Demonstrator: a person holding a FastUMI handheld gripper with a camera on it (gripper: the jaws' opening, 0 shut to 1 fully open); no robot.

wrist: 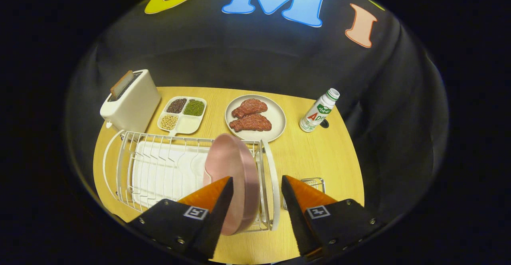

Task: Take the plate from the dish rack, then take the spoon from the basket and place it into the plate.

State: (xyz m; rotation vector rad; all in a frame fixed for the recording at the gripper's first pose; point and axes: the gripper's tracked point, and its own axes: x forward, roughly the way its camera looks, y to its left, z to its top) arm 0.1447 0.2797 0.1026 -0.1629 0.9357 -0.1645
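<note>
Wooden round surface (319,157) w/ black cloth wall behind. Dish rack (159,169), white wire, sits lower left-centre of frame. Pink plate (231,165) stands on edge in the rack's right end, roughly upright, leaning a bit; its rim runs near-to-far along the gripper's look direction, faces turned left/right.

Gripper (255,185) at bottom centre, fingers apart, nothing held. Plate's near edge sits just inside the gap, hugging the left finger (211,195) and partly hidden behind it; can't tell if touching. Right finger (303,197) is clear of the rim, w/ rack end wire in between. So plate is just ahead and slightly left of centre; judged next move: shift a little left so the rim is centred, then close across plate thickness.

Small wire basket (313,183) peeks just beyond right finger, lower right; spoon not made out.

Upper frame, far side: toaster (131,99) upper left, divided tray of beans (183,113), plate w/ meat (255,117) centre, bottle (319,111) upper right.
</note>
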